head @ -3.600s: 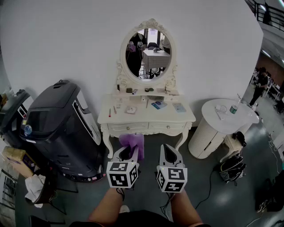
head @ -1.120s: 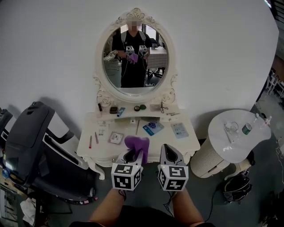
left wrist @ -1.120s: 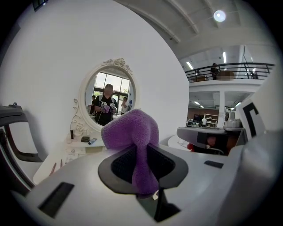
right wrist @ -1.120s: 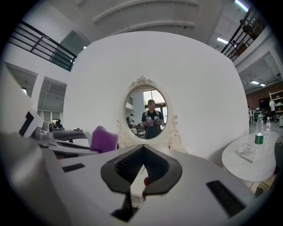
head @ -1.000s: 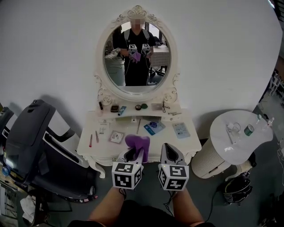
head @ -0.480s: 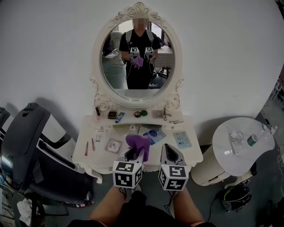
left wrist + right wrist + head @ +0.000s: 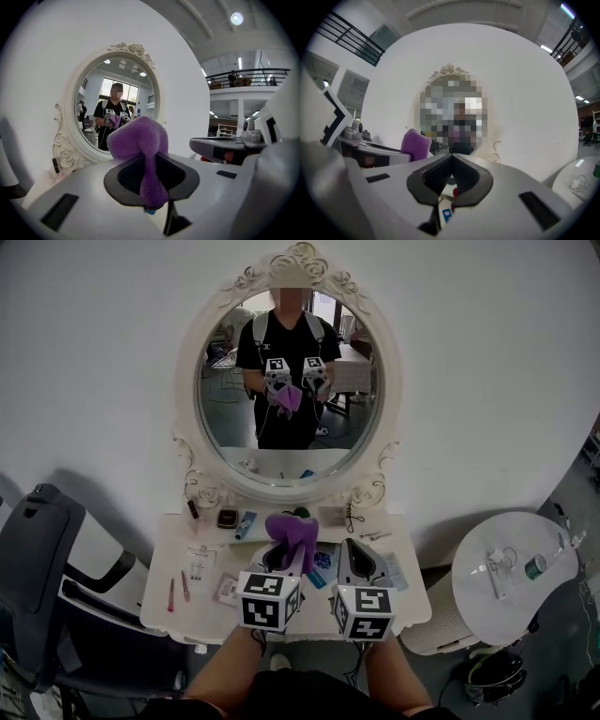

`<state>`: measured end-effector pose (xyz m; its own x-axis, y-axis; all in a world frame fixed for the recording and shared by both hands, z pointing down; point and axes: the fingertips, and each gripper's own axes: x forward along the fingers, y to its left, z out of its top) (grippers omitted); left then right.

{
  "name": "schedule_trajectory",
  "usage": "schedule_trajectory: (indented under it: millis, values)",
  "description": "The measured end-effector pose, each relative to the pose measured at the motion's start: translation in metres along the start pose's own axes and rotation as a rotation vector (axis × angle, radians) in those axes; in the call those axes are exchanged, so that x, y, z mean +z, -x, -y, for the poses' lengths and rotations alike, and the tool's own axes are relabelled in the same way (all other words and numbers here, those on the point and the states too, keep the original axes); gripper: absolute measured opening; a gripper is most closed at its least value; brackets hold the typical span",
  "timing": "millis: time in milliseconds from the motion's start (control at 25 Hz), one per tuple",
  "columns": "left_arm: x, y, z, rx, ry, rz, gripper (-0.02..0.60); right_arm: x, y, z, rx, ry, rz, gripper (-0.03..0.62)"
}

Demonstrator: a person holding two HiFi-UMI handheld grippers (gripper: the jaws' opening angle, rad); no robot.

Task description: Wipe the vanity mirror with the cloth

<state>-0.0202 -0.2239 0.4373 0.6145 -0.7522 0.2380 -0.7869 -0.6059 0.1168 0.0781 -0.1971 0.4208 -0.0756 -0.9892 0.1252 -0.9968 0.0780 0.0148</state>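
The oval vanity mirror (image 7: 291, 390) in its ornate white frame hangs on the wall above the white vanity table (image 7: 169, 615). It reflects a person holding both grippers. My left gripper (image 7: 279, 559) is shut on a purple cloth (image 7: 291, 532), which bulges out above the jaws over the table's front half. In the left gripper view the cloth (image 7: 140, 140) fills the jaws of the left gripper (image 7: 147, 173), with the mirror (image 7: 117, 108) ahead and apart from it. My right gripper (image 7: 354, 551) sits beside it, shut and empty. The right gripper (image 7: 450, 174) also faces the mirror (image 7: 452, 117).
Small cosmetics lie on the vanity top: pens (image 7: 178, 587), a compact (image 7: 226, 518), a tube (image 7: 245, 524), cards (image 7: 394, 570). A round white side table (image 7: 511, 601) with a bottle (image 7: 536, 566) stands at the right. A dark chair-like machine (image 7: 37, 559) stands at the left.
The vanity and mirror have drawn much closer and now loom larger. Both grippers now reach over the table top. The left gripper still holds the cloth; the right stays shut.
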Motion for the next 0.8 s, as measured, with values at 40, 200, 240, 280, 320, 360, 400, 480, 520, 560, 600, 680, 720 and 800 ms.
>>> schedule_trajectory:
  millis: [40, 200, 240, 280, 320, 360, 400, 480, 520, 560, 600, 680, 720, 800]
  values:
    - [0.005, -0.008, -0.006, -0.002, 0.0, 0.003, 0.074, 0.002, -0.011, 0.001, -0.001, 0.003, 0.0, 0.003]
    - [0.021, -0.04, -0.031, -0.012, -0.003, 0.006, 0.074, 0.007, -0.052, 0.003, -0.005, 0.002, -0.006, 0.003]
    - [0.023, -0.046, -0.037, -0.013, -0.003, 0.005, 0.074, 0.007, -0.062, 0.003, -0.005, 0.0, -0.009, 0.003]
    - [0.025, -0.052, -0.042, -0.015, -0.002, 0.003, 0.074, 0.007, -0.071, 0.003, -0.004, -0.001, -0.013, 0.003]
    - [0.027, -0.057, -0.047, -0.015, -0.001, 0.001, 0.074, 0.007, -0.079, 0.003, -0.002, -0.001, -0.017, 0.003]
    - [0.028, -0.062, -0.052, -0.015, 0.001, -0.003, 0.074, 0.006, -0.087, 0.002, 0.0, -0.002, -0.023, 0.003]
    - [0.027, -0.066, -0.057, -0.014, 0.002, -0.008, 0.074, 0.005, -0.093, 0.001, 0.004, -0.004, -0.03, 0.003]
    - [0.027, -0.073, -0.063, -0.01, 0.003, -0.02, 0.074, 0.001, -0.104, -0.001, 0.015, -0.009, -0.046, 0.003]
    - [0.028, -0.076, -0.066, -0.007, 0.002, -0.023, 0.074, 0.0, -0.11, -0.001, 0.023, -0.011, -0.054, 0.003]
    - [0.03, -0.079, -0.069, -0.002, 0.0, -0.023, 0.074, -0.001, -0.116, -0.001, 0.032, -0.012, -0.059, 0.003]
    - [0.033, -0.08, -0.071, 0.005, -0.003, -0.019, 0.074, -0.002, -0.122, -0.002, 0.042, -0.013, -0.063, 0.003]
    - [0.038, -0.084, -0.078, 0.03, -0.004, -0.01, 0.074, -0.003, -0.135, -0.003, 0.065, -0.008, -0.07, 0.003]
    - [0.04, -0.086, -0.082, 0.042, -0.004, -0.009, 0.074, -0.002, -0.14, -0.004, 0.076, -0.006, -0.073, 0.003]
    - [0.045, -0.088, -0.088, 0.067, -0.005, -0.006, 0.074, -0.001, -0.147, -0.007, 0.103, -0.008, -0.073, 0.003]
